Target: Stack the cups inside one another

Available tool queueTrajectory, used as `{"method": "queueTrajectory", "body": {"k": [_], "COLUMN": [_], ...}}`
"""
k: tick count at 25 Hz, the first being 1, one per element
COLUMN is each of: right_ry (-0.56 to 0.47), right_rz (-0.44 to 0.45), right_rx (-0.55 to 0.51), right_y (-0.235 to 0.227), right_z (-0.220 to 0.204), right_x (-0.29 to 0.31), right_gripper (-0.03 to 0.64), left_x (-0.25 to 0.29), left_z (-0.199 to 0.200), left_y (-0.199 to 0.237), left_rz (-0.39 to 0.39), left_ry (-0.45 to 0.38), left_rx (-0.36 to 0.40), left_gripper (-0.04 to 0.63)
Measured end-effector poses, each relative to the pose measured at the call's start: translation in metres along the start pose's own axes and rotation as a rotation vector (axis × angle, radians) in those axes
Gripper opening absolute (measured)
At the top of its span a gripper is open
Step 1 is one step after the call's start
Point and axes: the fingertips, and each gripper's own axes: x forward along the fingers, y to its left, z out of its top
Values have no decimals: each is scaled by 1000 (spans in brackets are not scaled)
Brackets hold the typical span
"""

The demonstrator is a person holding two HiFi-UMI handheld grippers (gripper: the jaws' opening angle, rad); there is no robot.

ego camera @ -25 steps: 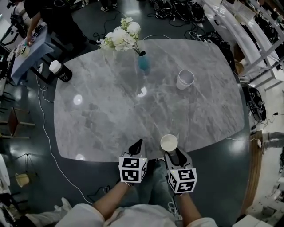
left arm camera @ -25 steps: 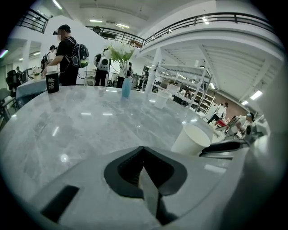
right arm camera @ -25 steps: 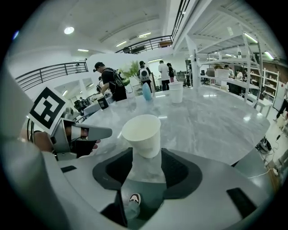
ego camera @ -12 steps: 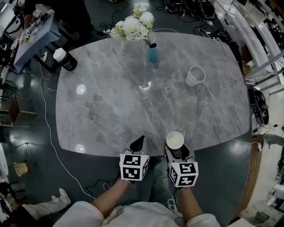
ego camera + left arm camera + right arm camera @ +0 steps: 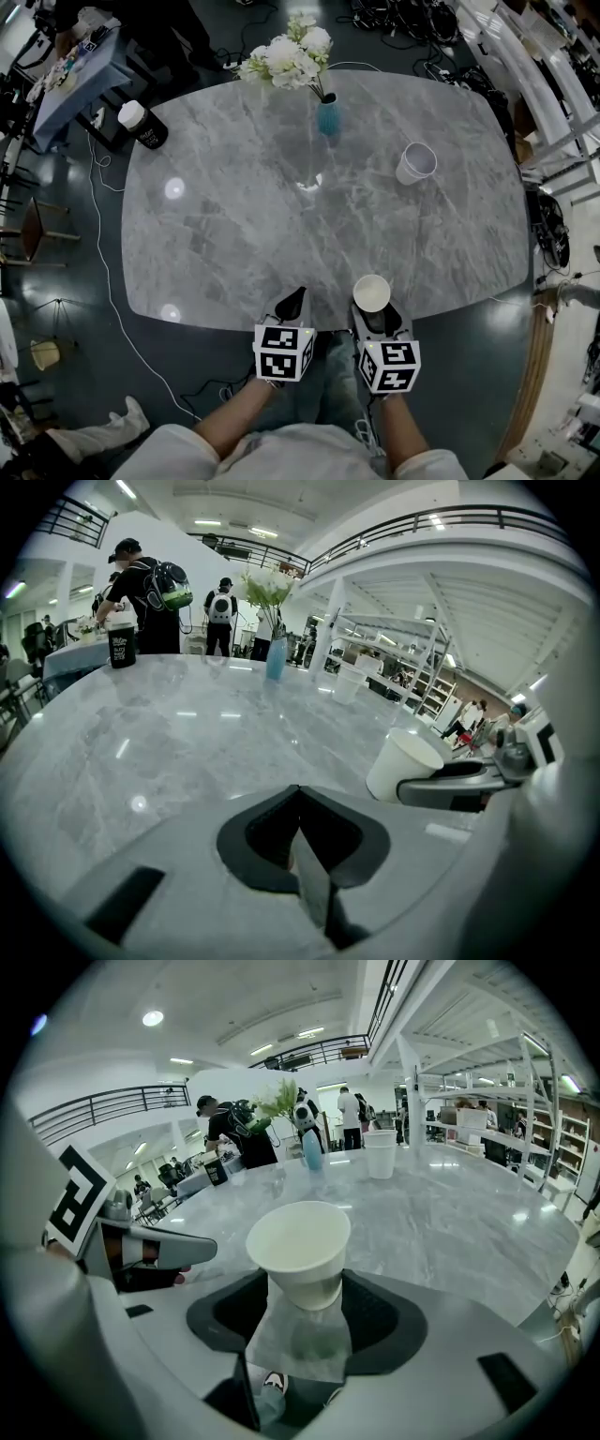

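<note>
Right gripper [image 5: 375, 314] jaws have just been opening!
Tapered white paper cup [image 5: 371, 292] stands loose between them; left gripper [image 5: 294, 300] pinched shut, empty.

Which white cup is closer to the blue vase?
The far cup on the right of the table; the other cup stands at the near edge, away from the vase.

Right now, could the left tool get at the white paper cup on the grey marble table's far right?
Probably not from here: nothing blocks it, but the left tool sits at the near edge and that white paper cup stands far beyond it.
</note>
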Motion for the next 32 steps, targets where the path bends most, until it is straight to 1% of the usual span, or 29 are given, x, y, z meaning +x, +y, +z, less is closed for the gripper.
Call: {"method": "queueTrajectory", "body": {"k": [9, 17, 25, 32], "right_ry": [-30, -57, -101, -142], "right_rz": [-14, -33, -61, -77], "right_rx": [14, 33, 27, 26], "right_y": [-8, -18, -31, -46], "right_z": [14, 37, 72, 111], "right_x": [-8, -17, -24, -23], "right_gripper": [218, 219, 218, 219], "left_x": [3, 0, -2, 1], "left_z": [14, 40, 67, 106], "left_y": [-9, -20, -30, -42], "left_rz": [-17, -41, -59, -71], "left_ry": [-13, -47, -76, -120], "left_rx": [4, 28, 51, 62], "left_gripper": [-6, -6, -6, -6]}}
